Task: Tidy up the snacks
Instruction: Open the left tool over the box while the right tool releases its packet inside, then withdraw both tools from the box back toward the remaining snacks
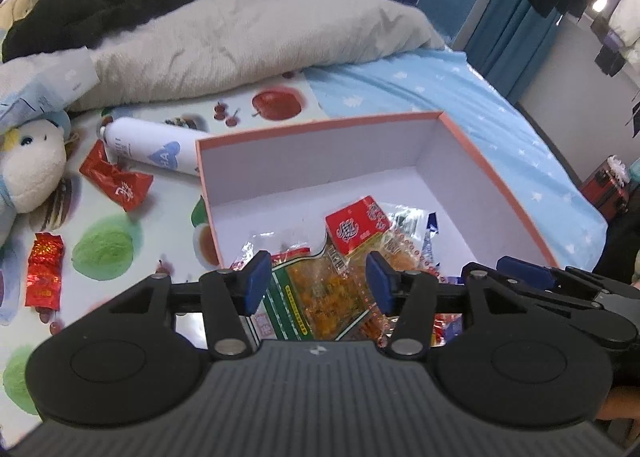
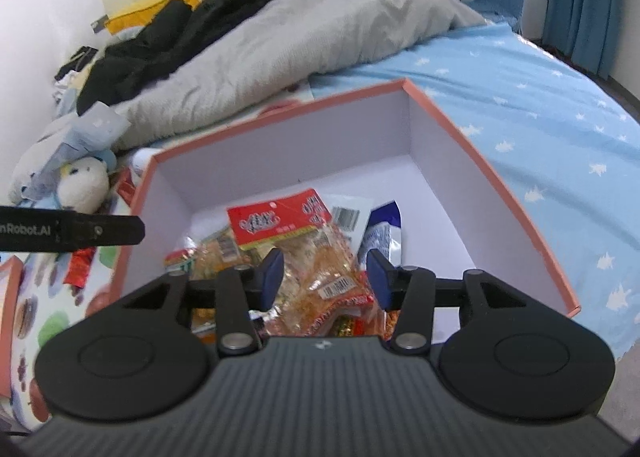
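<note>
Both tools hang spread and empty over the box (image 1: 472, 177).
Snagged crinkly packets (image 2: 320, 277) beneath the right tool (image 2: 322, 273) could spill; left tool (image 1: 316, 281) crowds beside it.

Snack packets (image 2: 296, 253) heaped inside pink-rimmed box (image 2: 480, 161)

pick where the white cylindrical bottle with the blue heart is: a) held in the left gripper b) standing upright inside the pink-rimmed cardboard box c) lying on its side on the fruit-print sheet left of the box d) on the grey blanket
c: the white cylindrical bottle with the blue heart lies on its side on the fruit-print sheet, just outside the left wall of the pink-rimmed cardboard box.
</note>
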Demonstrator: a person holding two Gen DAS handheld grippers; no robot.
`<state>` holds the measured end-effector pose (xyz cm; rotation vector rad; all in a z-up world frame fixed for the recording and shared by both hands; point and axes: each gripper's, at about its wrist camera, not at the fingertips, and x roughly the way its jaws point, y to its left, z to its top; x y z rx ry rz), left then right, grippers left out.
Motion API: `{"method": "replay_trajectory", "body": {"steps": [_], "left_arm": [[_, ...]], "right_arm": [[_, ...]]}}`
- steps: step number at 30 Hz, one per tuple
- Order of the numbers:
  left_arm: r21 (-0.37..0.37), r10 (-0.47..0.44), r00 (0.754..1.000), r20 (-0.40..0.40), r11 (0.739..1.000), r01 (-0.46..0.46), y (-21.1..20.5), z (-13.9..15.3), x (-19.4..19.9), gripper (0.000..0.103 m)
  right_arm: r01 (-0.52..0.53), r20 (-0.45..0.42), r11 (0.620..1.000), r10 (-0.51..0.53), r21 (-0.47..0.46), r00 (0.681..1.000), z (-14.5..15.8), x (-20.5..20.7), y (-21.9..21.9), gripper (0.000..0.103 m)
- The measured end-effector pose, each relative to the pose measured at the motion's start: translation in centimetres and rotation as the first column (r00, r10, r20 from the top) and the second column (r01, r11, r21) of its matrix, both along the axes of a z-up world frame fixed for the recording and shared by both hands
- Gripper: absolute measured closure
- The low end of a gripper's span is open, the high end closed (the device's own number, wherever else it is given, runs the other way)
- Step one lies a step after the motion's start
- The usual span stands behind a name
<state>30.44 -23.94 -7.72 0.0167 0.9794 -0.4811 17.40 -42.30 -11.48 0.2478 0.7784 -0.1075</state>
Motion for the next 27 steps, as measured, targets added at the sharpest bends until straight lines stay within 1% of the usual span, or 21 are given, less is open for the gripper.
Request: {"method": "replay_trajectory", "body": {"steps": [8, 10, 27], "left_arm": [[-0.019, 0.002, 0.999, 0.050, 1.000, -0.001, 2.0, 3.3, -2.6, 0.045], [-0.026, 0.007, 0.997, 0.074, 1.000, -0.005, 2.7, 4.3, -3.6, 0.045], [-0.083, 0.058, 0.979, 0.197, 0.996, -0.042, 9.3, 10.0, -8.6, 0.045]], "right_arm": [[-0.016, 0.064, 0.999, 0.018, -0.036, 0.998, 3.3, -1.7, 1.3, 0.055], [-0.014, 0.082, 0.999, 0.017, -0.040, 0.996, 4.1, -2.3, 1.6, 0.055], [-0.044, 0.200, 0.997, 0.055, -0.061, 0.978, 8.6, -5.9, 5.9, 0.055]]}}
